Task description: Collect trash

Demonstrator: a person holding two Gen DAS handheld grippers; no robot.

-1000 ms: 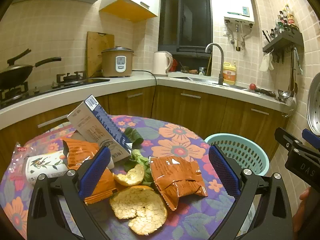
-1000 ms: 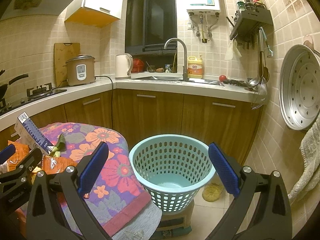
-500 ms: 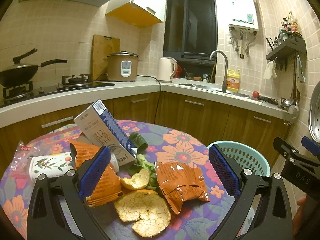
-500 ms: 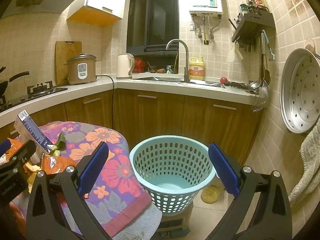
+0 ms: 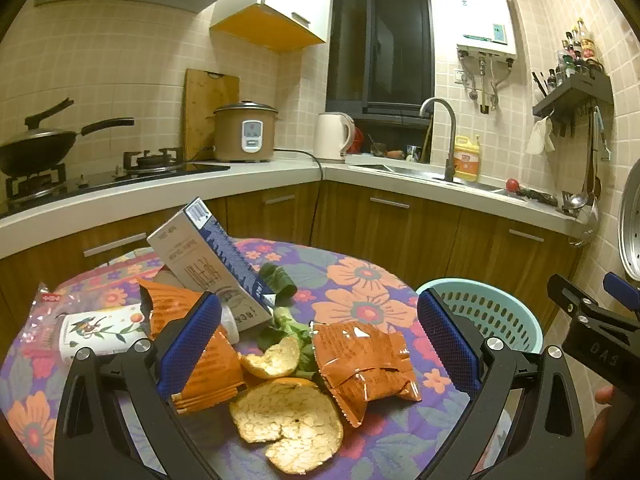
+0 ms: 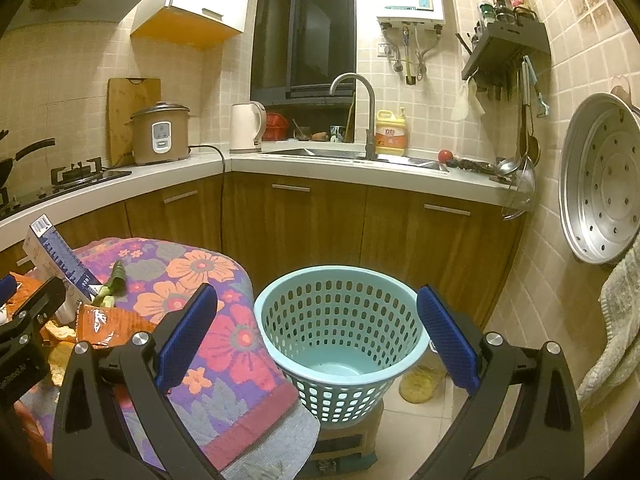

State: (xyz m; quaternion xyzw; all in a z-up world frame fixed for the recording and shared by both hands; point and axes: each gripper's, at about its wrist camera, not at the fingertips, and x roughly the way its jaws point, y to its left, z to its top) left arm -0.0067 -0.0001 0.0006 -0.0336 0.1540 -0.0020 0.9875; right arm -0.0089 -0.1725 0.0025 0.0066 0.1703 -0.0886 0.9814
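Trash lies on the flowered tablecloth (image 5: 360,280): two orange snack wrappers (image 5: 362,364) (image 5: 192,344), orange peels (image 5: 288,424), green leaves (image 5: 288,322), a blue-and-grey carton (image 5: 212,260) leaning up, a flowered paper cup (image 5: 100,330) and a clear bag (image 5: 38,320). My left gripper (image 5: 318,344) is open and empty just above the pile. My right gripper (image 6: 316,334) is open and empty, in front of the empty teal basket (image 6: 340,328), which stands on a low stool to the right of the table and also shows in the left wrist view (image 5: 500,312).
Wooden cabinets (image 6: 304,232) and a white counter with sink (image 6: 352,156), kettle (image 6: 246,126), rice cooker (image 6: 160,134) and stove run behind the table. A metal steamer tray (image 6: 604,180) and a towel (image 6: 612,336) hang on the right wall.
The left wrist view has tilted up a little, so the trash sits lower in frame. The right gripper has barely moved. Both stay open.
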